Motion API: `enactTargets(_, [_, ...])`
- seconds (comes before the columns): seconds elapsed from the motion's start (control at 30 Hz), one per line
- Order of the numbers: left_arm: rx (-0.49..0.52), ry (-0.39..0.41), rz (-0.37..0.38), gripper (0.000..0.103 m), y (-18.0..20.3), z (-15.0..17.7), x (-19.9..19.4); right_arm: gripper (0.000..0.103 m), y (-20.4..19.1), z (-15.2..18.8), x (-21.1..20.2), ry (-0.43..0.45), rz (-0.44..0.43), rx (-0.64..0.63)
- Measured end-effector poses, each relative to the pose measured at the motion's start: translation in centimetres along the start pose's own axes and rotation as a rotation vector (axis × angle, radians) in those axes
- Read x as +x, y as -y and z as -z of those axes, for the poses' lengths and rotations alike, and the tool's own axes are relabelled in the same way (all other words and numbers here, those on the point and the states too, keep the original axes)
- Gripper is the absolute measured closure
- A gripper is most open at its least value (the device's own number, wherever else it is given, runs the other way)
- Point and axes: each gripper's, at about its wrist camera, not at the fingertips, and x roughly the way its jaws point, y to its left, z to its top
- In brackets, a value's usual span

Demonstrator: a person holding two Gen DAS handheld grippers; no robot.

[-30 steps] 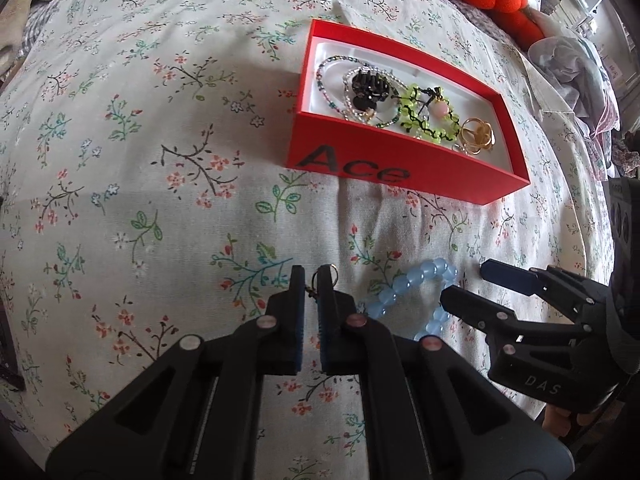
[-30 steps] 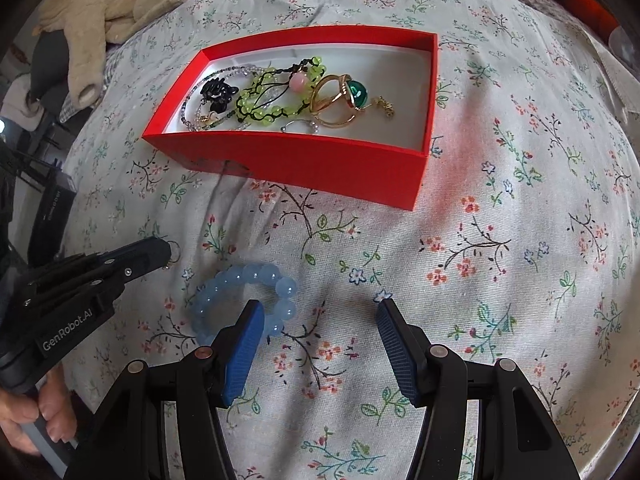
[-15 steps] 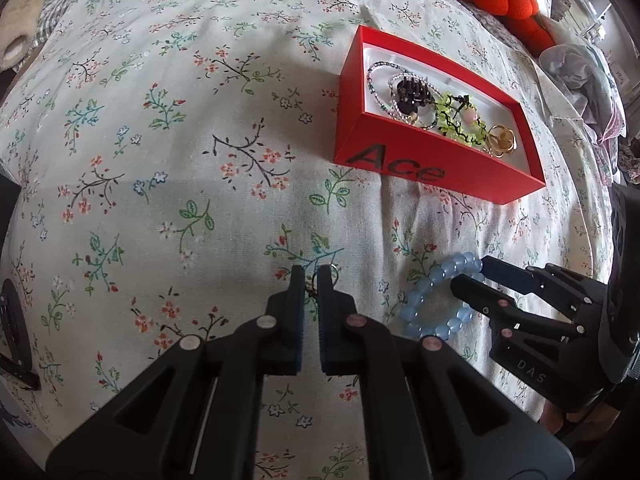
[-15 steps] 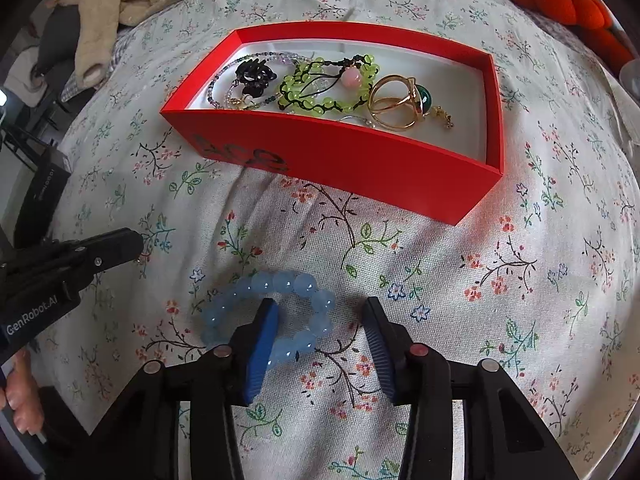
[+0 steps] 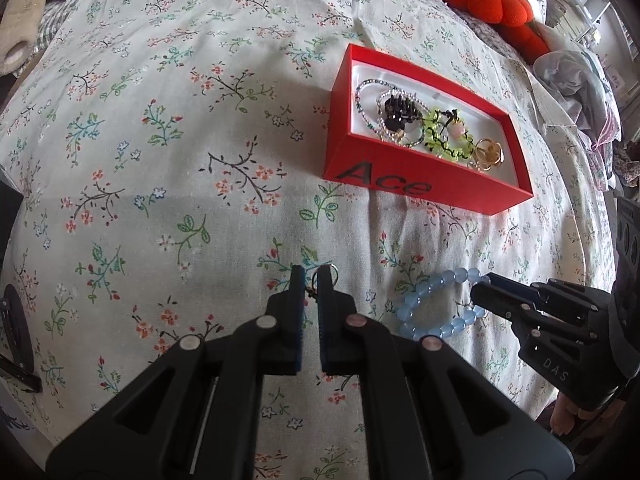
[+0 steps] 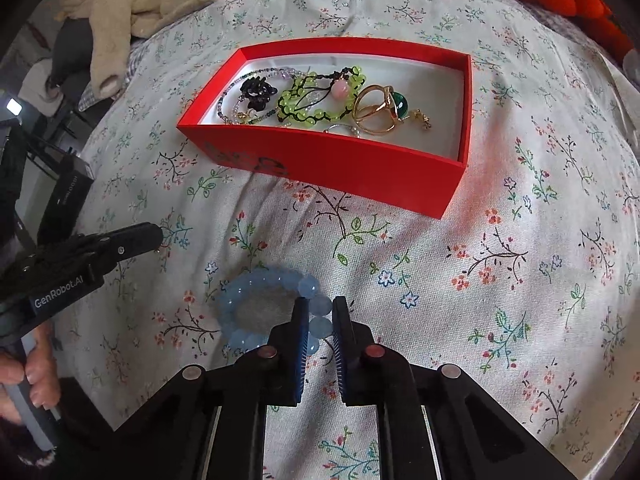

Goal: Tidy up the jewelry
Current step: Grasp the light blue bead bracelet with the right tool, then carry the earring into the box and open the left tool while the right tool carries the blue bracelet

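Blue beads of the bracelet (image 6: pixel 276 304), low centre of frame, now sit pinched in your right gripper (image 6: pixel 320 312), whose jaws have just been closing from wide apart. Your left gripper (image 5: pixel 311 280) stays clamped on a small ring (image 5: pixel 326 274).

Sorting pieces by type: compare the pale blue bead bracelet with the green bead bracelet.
The pale blue bead bracelet lies outside on the floral bedspread, with the right gripper shut on its beads; the green bead bracelet sits untouched in the red box. The blue one has larger, smooth beads in a plain ring; the green one has smaller beads knotted on dark cord with one pink bead. Both are beaded.
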Motion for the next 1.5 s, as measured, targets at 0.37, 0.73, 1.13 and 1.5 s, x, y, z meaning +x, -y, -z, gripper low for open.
enactTargets(0.37, [-0.021, 0.084, 0.053, 0.096, -0.2, -1.0, -2.5, 0.091, 0.0, -0.4, -4.4, 0.1, -0.037, -0.012])
enactTargets(0.73, [-0.021, 0.179, 0.127, 0.096, 1.0, -3.3, -3.7, 0.091, -0.4, -2.7, -7.7, 0.211, -0.07, 0.032])
enactTargets(1.13, [-0.028, 0.171, 0.174, 0.096, 2.8, -6.1, -0.1, 0.091, 0.7, -5.1, -9.4, 0.302, -0.065, 0.084])
enactTargets(1.5, [-0.059, 0.196, 0.154, 0.086, 1.8, -6.1, -1.0, 0.091, 1.1, -7.0, -9.6, 0.348, -0.073, 0.122])
